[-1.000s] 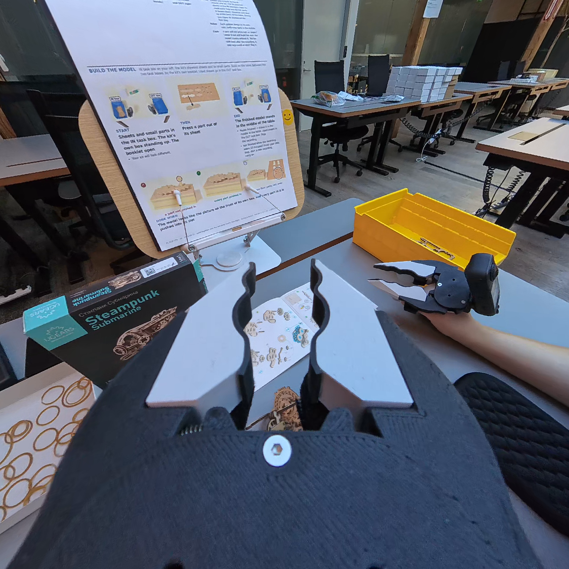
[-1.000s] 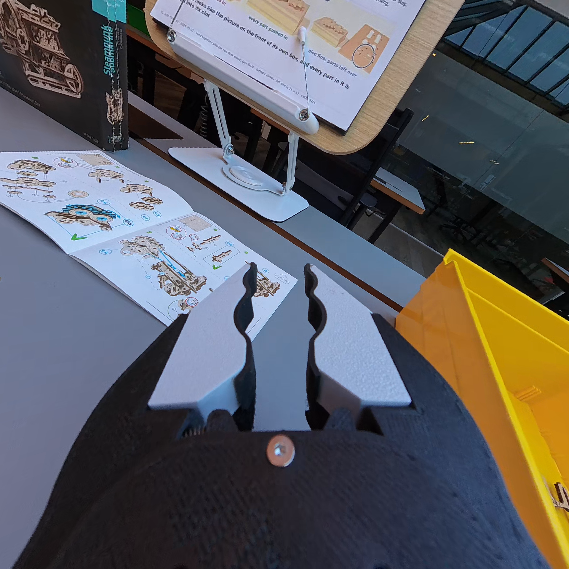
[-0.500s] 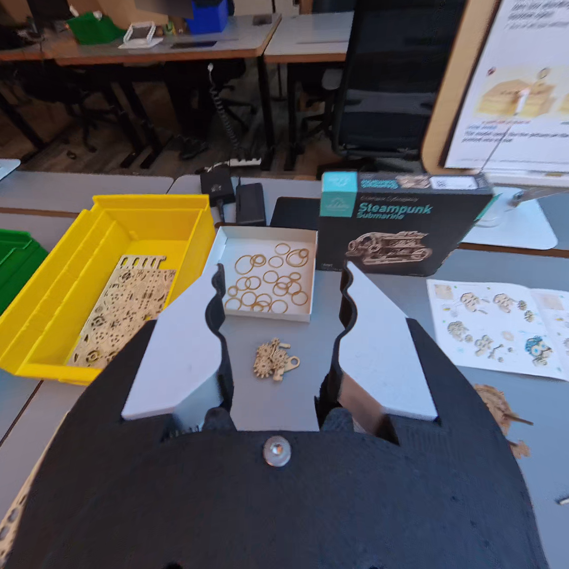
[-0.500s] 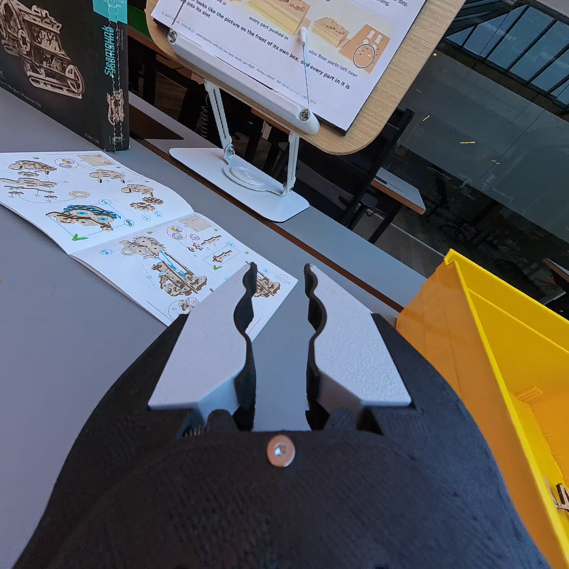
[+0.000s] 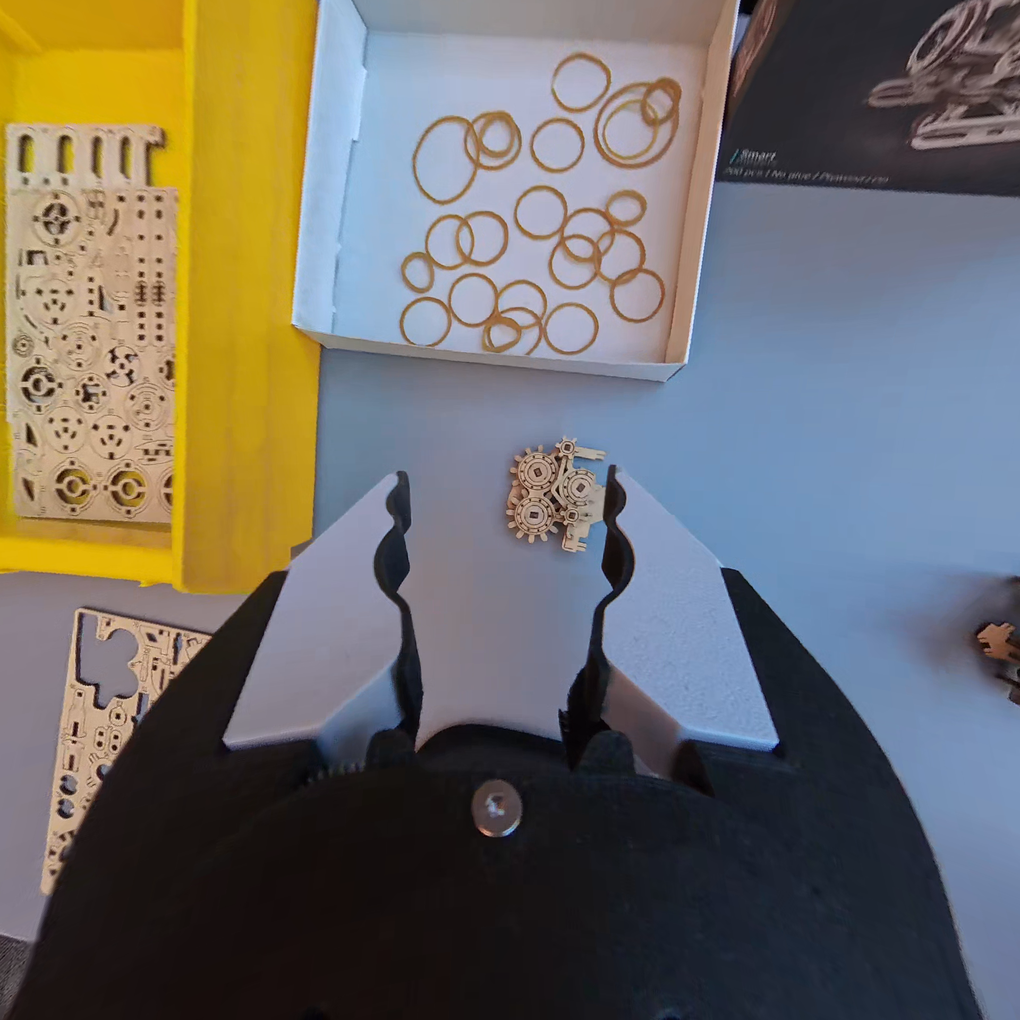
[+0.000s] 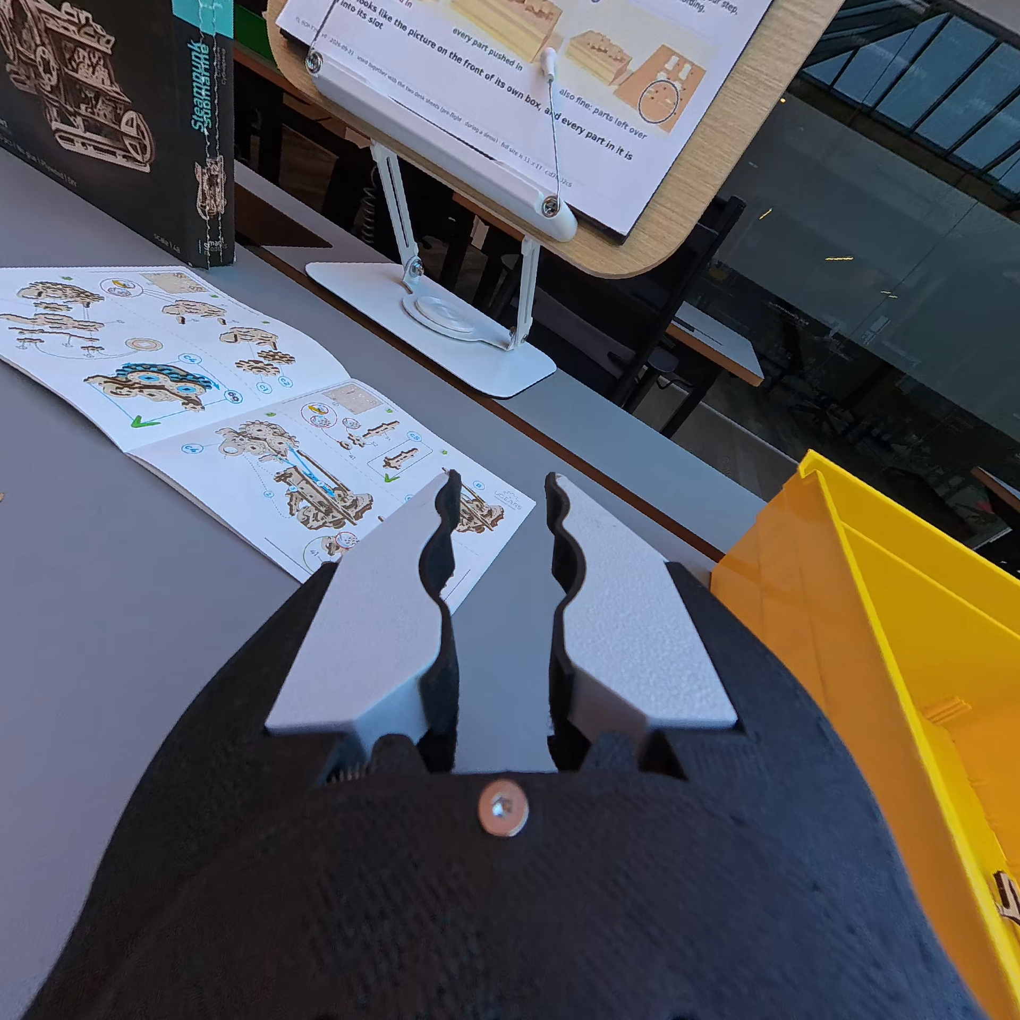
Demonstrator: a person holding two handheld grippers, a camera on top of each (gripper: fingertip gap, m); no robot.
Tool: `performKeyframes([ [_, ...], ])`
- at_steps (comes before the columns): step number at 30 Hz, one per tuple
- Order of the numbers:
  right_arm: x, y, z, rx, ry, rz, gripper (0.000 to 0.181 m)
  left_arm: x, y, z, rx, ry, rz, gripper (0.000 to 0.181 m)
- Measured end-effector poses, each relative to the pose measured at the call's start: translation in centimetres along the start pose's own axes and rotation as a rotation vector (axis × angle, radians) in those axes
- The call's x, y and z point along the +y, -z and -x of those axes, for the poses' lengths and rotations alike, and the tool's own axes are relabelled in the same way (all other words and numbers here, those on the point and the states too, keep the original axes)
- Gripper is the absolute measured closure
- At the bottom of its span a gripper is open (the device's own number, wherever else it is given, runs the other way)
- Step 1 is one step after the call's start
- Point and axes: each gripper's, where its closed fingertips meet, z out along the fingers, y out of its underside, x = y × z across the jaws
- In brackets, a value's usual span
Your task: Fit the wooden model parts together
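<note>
A small wooden gear assembly [image 5: 552, 497] lies flat on the grey table. My left gripper [image 5: 505, 477] is open above it, pointing down; the assembly sits just inside the right fingertip [image 5: 612, 485]. A plywood parts sheet [image 5: 88, 320] lies in a yellow bin [image 5: 248, 276], and another sheet [image 5: 110, 717] lies on the table at lower left. Another wooden piece [image 5: 1002, 646] shows at the right edge. My right gripper [image 6: 502, 483] is open and empty, low over the table next to the open instruction booklet [image 6: 221, 397].
A white tray [image 5: 695, 221] of rubber bands stands beyond the gear assembly. The dark kit box [image 5: 883, 94] [image 6: 110, 110] stands upright at the back. A document stand [image 6: 441, 325] holds a sheet. A second yellow bin [image 6: 883, 635] is right of my right gripper. The gap from one gripper's tips to the other's is roughly 55 centimeters. The wooden piece [image 5: 1002, 646] lies some 20 centimeters from my left tips, 30 centimeters from my right tips.
My left gripper has swung left and tilted down over the table, opened wider, and closed in on the gear assembly. The right gripper has not moved.
</note>
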Motion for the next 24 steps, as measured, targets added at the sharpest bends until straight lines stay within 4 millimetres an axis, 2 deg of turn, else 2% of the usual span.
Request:
performKeyframes([
  [5,0.0,0.0,0.0,-0.002,0.001,0.000,0.152,2.2,-2.9,-0.3,-0.022,-0.117,0.152,0.108],
  [8,0.0,0.0,0.1,-0.003,0.002,0.001,0.152,3.0,-4.2,-0.9,0.021,-0.157,0.191,0.108],
  [13,0.0,0.0,0.1,-0.004,0.004,0.002,0.152,3.8,-5.0,-2.1,0.090,-0.202,0.222,0.105],
  [24,0.0,0.0,0.2,-0.006,0.011,0.003,0.152,5.3,-5.8,-1.3,0.077,-0.225,0.282,0.108],
])
